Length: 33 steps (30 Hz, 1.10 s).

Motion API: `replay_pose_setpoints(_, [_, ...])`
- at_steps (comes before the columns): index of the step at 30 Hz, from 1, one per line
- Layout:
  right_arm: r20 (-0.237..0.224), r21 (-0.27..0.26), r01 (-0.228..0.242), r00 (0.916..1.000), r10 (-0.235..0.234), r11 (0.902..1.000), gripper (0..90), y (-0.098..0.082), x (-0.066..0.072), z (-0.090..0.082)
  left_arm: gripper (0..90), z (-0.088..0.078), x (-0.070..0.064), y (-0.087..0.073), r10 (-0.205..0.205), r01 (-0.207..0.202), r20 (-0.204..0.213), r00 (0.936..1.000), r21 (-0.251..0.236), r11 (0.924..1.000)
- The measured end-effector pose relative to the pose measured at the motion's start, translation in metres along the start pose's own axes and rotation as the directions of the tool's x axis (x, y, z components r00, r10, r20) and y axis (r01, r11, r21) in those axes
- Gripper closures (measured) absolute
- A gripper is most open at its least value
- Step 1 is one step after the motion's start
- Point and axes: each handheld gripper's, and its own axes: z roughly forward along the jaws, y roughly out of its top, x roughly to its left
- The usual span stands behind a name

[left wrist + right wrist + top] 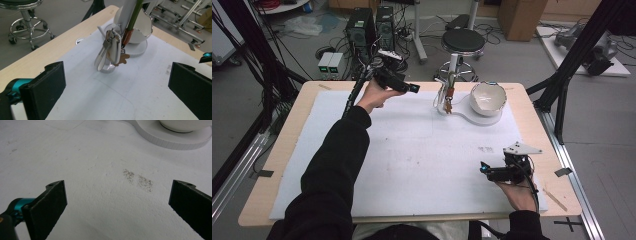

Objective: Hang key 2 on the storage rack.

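A white stand [462, 114] at the far middle of the table carries a white bowl [487, 98] and an upright post from which a bunch of keys [447, 101] hangs. In the left gripper view the keys [108, 51] hang with a white strap and a brown tag, straight ahead of the open jaws. My left gripper [409, 88] is held above the table's far left part, left of the keys, and is open with nothing between its jaws. My right gripper [484, 169] rests low at the near right, open over the bare white mat [105, 195].
The white mat [412, 155] covers most of the wooden table [287, 130]. A small dark smudge [138, 180] marks the mat ahead of the right gripper. Beyond the far edge stand a black stool [463, 42], computer cases [369, 27] and cables. Black frame legs [562, 90] rise at the right.
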Motion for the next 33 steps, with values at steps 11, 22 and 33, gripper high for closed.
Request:
replay_pose_setpoints(11, [0.002, 0.01, 0.009, 1.0, -0.009, 0.9999, 0.7, 0.0, 0.001, 0.002, 1.7, -0.021, -0.002, -0.022, -0.009, 0.009, -0.02, 0.9998, -0.003, 1.0])
replay_pose_setpoints(22, [0.003, 0.017, 0.015, 0.9999, -0.015, 0.9997, 0.7, 0.001, 0.004, 0.003, 1.7, -0.042, -0.001, -0.049, -0.02, 0.021, -0.034, 0.9992, 0.006, 0.9998])
replay_pose_setpoints(33, [0.006, 0.024, 0.019, 0.9998, -0.019, 0.9995, 0.7, 0.001, 0.003, 0.004, 1.7, -0.056, -0.001, -0.07, -0.039, 0.039, -0.02, 0.999, 0.028, 0.9988])
